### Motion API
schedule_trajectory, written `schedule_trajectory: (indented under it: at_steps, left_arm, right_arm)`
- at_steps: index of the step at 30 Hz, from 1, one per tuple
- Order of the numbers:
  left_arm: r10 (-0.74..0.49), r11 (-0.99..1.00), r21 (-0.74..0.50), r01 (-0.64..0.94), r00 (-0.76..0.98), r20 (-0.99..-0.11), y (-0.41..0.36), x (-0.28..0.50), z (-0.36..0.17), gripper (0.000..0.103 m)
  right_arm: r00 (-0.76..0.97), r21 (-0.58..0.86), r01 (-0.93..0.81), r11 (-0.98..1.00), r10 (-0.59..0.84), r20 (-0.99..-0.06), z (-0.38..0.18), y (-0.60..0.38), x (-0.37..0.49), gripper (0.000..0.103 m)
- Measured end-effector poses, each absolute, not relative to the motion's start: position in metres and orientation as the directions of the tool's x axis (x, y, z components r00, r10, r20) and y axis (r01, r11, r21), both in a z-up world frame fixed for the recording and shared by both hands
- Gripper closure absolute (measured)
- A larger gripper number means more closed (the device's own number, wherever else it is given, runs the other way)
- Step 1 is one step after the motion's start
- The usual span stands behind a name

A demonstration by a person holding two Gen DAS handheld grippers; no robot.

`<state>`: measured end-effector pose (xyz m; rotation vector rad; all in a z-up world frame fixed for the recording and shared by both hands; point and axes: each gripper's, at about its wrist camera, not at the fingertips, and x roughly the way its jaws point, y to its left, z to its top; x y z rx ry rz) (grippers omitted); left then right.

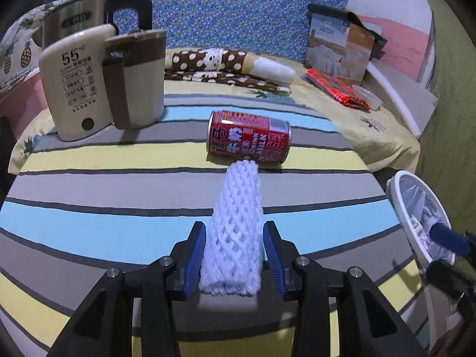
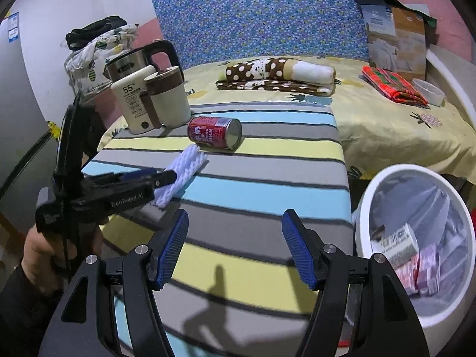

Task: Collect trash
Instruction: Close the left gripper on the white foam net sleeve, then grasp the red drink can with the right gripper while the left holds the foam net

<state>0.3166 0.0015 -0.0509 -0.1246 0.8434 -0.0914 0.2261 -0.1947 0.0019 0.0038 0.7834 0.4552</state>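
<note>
Your left tool has the white foam net sleeve between its blue pads, low in the middle of the left wrist view; the pads sit at its sides, but you cannot tell whether they press it; in the right wrist view the sleeve hangs tilted over the striped table, left of centre; it looks very light, soft and springy, so it should crush easily and may slip from a loose hold; take it across the middle. Your right tool stands wide with nothing in it; the red can lies on its side above centre, likely light, stiff and apt to roll; take it across the body; the white bin sits at lower right.
</note>
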Motion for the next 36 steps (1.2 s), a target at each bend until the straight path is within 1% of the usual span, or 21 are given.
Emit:
schedule_trajectory:
  at_steps: [5,8,12,17,26,31,36]
  left_arm:
    - [-0.119,0.99,-0.137,0.02,0.631,-0.766,-0.002,0.326,-0.065,0.063]
    - [-0.112,0.992,-0.123,0.028,0.639,-0.761,-0.006,0.325,-0.064,0.075]
    - [-0.119,0.99,-0.137,0.022,0.644,-0.756,-0.002,0.319,-0.062,0.079]
    - [-0.122,0.985,-0.173,-0.013,0.658,-0.743,0.019,0.31,-0.054,0.079]
    - [-0.113,0.975,-0.21,-0.064,0.675,-0.729,0.052,0.302,-0.045,0.079]
    - [-0.12,0.971,-0.226,-0.074,0.669,-0.734,0.065,0.301,-0.047,0.079]
    - [-0.12,0.965,-0.246,-0.095,0.671,-0.732,0.078,0.3,-0.048,0.079]
  right_arm:
    - [0.614,0.165,-0.402,0.9,0.399,-0.681,0.005,-0.193,0.242,0.036]
    - [0.61,0.149,-0.416,0.897,0.397,-0.685,0.006,-0.187,0.251,0.036]
    - [0.602,0.112,-0.447,0.887,0.392,-0.696,0.007,-0.175,0.264,0.036]
    - [0.587,0.092,-0.485,0.87,0.402,-0.703,0.009,-0.164,0.286,0.036]
    - [0.515,0.184,-0.454,0.872,0.425,-0.744,0.001,-0.147,0.342,0.036]
    - [0.497,0.171,-0.471,0.866,0.42,-0.759,-0.003,-0.133,0.358,0.036]
    - [0.465,0.184,-0.513,0.838,0.452,-0.762,-0.003,-0.119,0.368,0.036]
